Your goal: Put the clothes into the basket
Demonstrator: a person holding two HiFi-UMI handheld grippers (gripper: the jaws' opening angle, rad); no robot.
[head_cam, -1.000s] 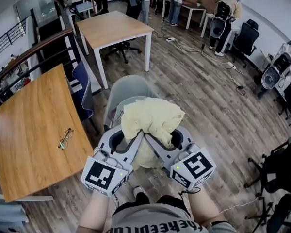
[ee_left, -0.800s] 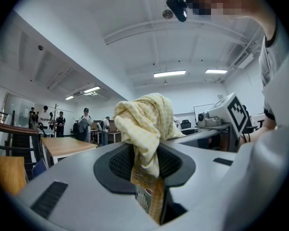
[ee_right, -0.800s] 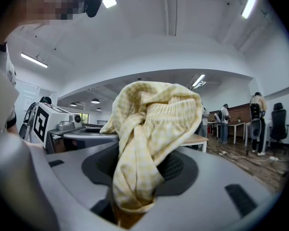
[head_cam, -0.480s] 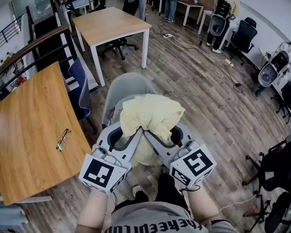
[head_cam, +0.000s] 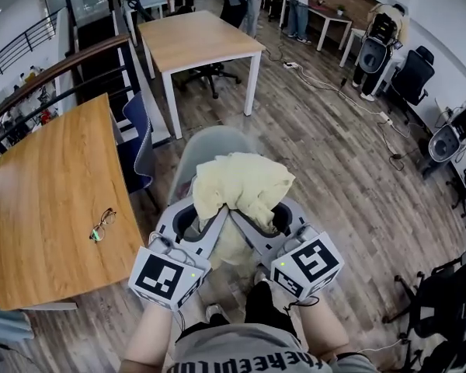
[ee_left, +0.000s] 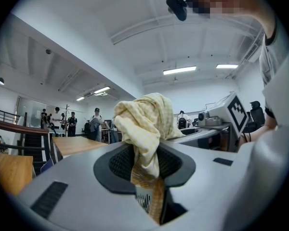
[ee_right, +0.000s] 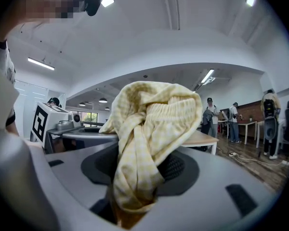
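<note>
A pale yellow checked cloth (head_cam: pixel 241 183) hangs bunched in the air in front of me, above a grey chair (head_cam: pixel 210 142). My left gripper (head_cam: pixel 220 214) is shut on its lower left part, and my right gripper (head_cam: pixel 246 217) is shut on its lower right part, the two close side by side. In the left gripper view the cloth (ee_left: pixel 140 124) runs down into the left gripper (ee_left: pixel 150 196). In the right gripper view it (ee_right: pixel 151 124) piles up over the right gripper (ee_right: pixel 130 201). A pale slatted rim (head_cam: pixel 188 187), perhaps the basket, peeks out left of the cloth.
A wooden table (head_cam: pixel 54 185) with a pair of glasses (head_cam: pixel 102 224) stands at my left, a blue chair (head_cam: pixel 137 142) beside it. Another table (head_cam: pixel 198 41) stands further ahead. Black office chairs (head_cam: pixel 443 301) and floor cables (head_cam: pixel 334 88) are on the right; people stand far back.
Both grippers have travelled a short way across the room with the cloth, and the tables have shifted in view. The hold on the cloth looks the same.
</note>
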